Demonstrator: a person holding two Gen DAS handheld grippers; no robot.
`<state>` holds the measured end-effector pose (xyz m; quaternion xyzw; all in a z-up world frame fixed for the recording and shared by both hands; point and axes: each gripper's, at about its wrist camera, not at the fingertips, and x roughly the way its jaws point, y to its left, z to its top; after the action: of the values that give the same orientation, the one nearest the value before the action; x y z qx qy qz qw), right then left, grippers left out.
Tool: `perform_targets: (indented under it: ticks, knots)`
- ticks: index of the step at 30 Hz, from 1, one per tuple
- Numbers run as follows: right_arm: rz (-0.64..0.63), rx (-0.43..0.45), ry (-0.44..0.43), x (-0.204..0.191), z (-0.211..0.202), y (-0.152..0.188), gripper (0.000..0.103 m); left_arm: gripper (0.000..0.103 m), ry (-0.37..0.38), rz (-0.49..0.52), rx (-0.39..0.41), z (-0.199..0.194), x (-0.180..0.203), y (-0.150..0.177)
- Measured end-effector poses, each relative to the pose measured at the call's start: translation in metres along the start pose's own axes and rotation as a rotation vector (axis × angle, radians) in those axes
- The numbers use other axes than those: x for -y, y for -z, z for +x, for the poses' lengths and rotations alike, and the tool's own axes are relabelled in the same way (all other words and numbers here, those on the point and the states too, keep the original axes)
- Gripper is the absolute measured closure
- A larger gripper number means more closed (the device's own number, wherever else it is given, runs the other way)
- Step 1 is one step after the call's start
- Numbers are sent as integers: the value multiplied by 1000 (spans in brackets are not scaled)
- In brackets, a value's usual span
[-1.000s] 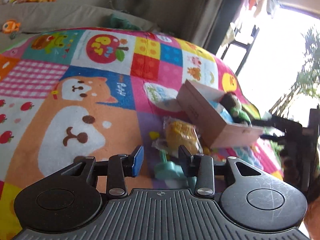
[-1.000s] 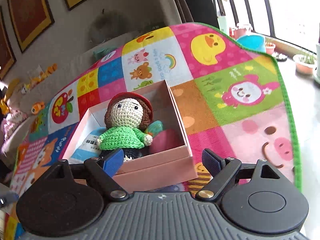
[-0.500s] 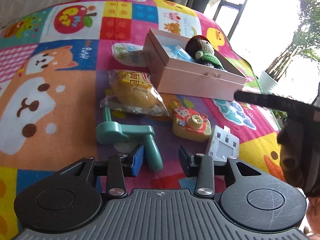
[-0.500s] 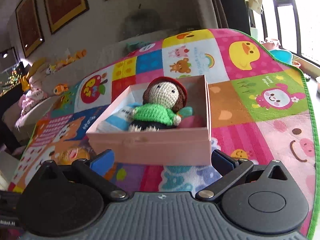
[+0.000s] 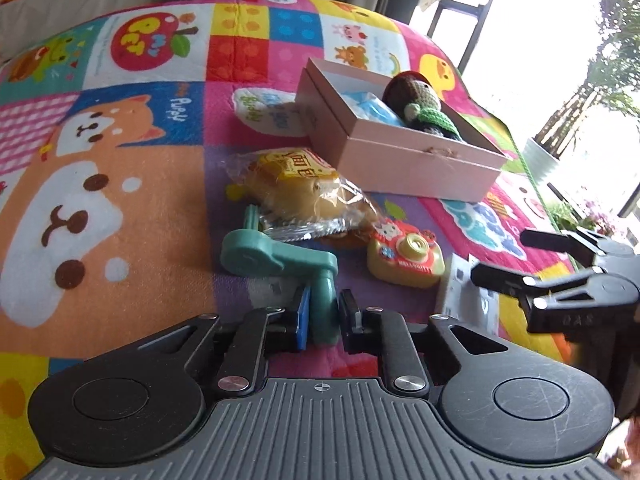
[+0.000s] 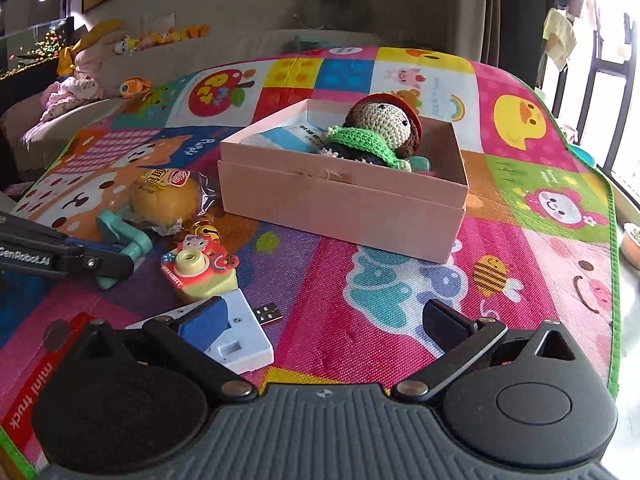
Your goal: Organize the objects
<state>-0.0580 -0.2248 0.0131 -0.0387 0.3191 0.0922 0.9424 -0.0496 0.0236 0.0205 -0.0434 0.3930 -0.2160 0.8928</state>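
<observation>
Counting: we see one of each item
Left gripper (image 5: 323, 318): jaws narrow, straddling the green tool's (image 5: 280, 260) handle on the mat (image 5: 120, 184)
Right gripper (image 6: 324, 320): jaws wide, nothing held
Box (image 6: 340, 196): one doll (image 6: 380, 132) inside
Loose: one bun (image 5: 304, 196), one toy camera (image 5: 406, 258)

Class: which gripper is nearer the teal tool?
Left. The left gripper straddles the teal tool's handle; the right gripper is off to its right, over the white adapter.
</observation>
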Motion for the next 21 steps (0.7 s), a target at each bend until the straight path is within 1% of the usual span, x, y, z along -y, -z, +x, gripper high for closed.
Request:
perform_targets:
  ticks: [3, 6, 7, 9, 11, 14, 17, 21]
  knots:
    - [31, -12, -9, 5, 1, 0, 0, 85, -11, 52, -27, -17, 0, 11]
    - [41, -16, -16, 5, 0, 1, 0, 85, -58, 40, -42, -26, -4, 14]
    - [39, -15, -29, 4, -2, 1, 0, 85, -57, 23, -45, -26, -6, 13]
    - [31, 3, -75, 1, -9, 3, 0, 84, -51, -20, -39, -21, -7, 10]
    - [5, 6, -143, -6, -15, 4, 0, 83, -67, -47, -19, -15, -5, 7]
    - [-90, -4, -208, -25, -21, 8, 0, 83, -90, -71, 0, -8, -3, 2]
    - [-169, -32, -201, -41, -17, 12, 0, 83, -83, -101, 35, -6, -6, 6]
    - [-154, -102, -191, -43, -4, 8, 1, 85, -65, -90, 59, -11, -6, 12]
